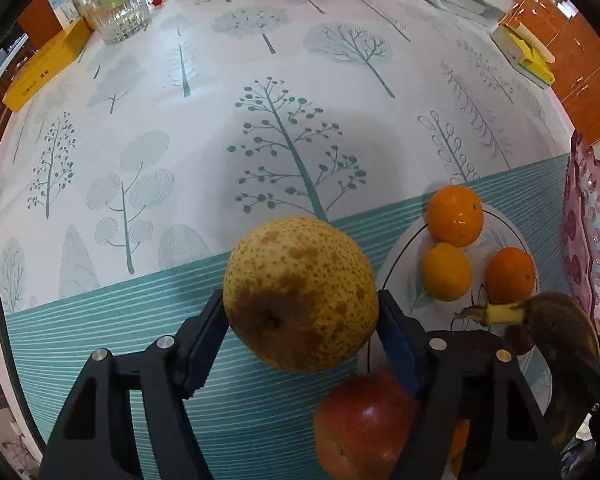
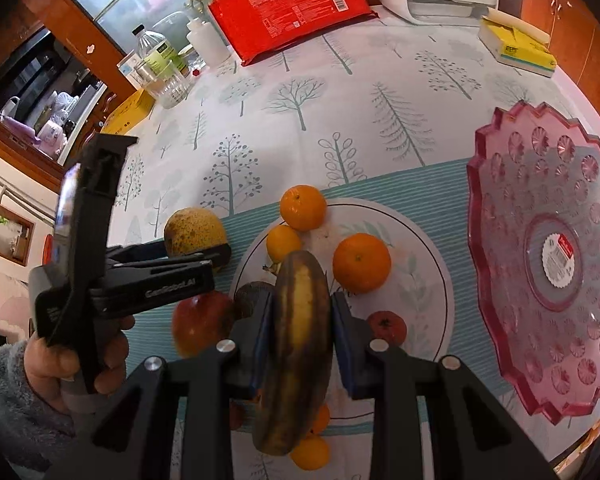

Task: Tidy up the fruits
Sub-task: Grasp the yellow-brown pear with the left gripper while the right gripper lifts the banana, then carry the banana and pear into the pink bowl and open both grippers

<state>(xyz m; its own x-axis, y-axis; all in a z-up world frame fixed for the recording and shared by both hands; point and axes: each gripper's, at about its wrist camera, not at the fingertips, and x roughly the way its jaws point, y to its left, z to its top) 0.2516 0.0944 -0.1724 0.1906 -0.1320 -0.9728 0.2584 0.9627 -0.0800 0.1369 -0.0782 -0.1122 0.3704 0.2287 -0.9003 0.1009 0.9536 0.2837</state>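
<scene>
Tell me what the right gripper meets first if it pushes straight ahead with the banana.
Likely the oranges on the white plate: the right gripper holds the banana pointing at them. Depth is unclear; it may pass above.

Bright, even light; fisheye-warped edges.

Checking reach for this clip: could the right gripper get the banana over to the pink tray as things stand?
Probably yes. The right gripper is shut on the banana, and the pink tray sits just to its right with nothing visibly between them; the tray looks empty.
</scene>
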